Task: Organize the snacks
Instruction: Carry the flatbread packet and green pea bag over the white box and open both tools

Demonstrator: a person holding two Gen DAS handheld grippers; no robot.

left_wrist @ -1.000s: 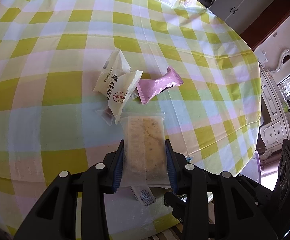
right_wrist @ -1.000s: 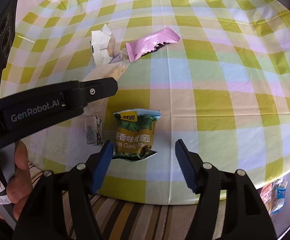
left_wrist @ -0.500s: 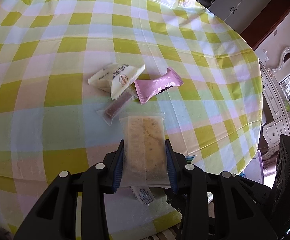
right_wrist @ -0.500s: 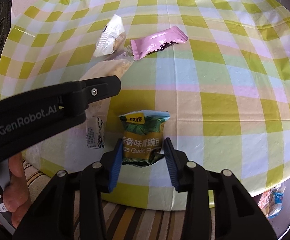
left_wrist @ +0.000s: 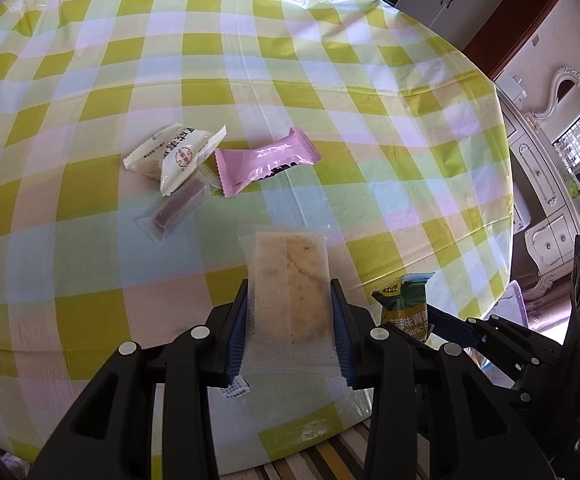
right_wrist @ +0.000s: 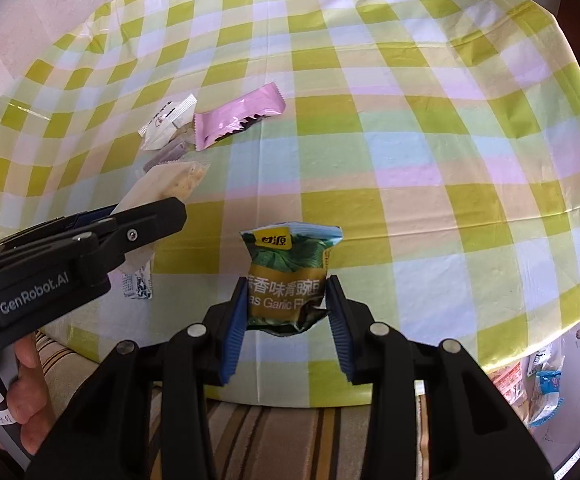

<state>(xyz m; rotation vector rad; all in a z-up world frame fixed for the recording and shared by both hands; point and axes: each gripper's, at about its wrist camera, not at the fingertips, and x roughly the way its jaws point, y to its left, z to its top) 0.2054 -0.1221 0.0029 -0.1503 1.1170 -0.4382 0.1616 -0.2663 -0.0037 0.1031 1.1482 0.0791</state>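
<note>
Snacks, near to far. Left gripper: blue pads closed narrowly on a clear-wrapped beige cake bar, held lengthwise over the near edge of the checked tablecloth. Right gripper: pads pressed against both sides of a green pea packet, gold band with "Garlic" lettering, top crimp flared, body pinched. One second ago these pads stood wide apart around the packet lying on the cloth; now they grip it. Small white sachet: on the cloth beneath the left gripper. Further off, a cluster: purple bar in clear wrap, two cream packets overlapping it, pink wrapper just beside. The cream packets, upright a second ago, now lie flat.
</note>
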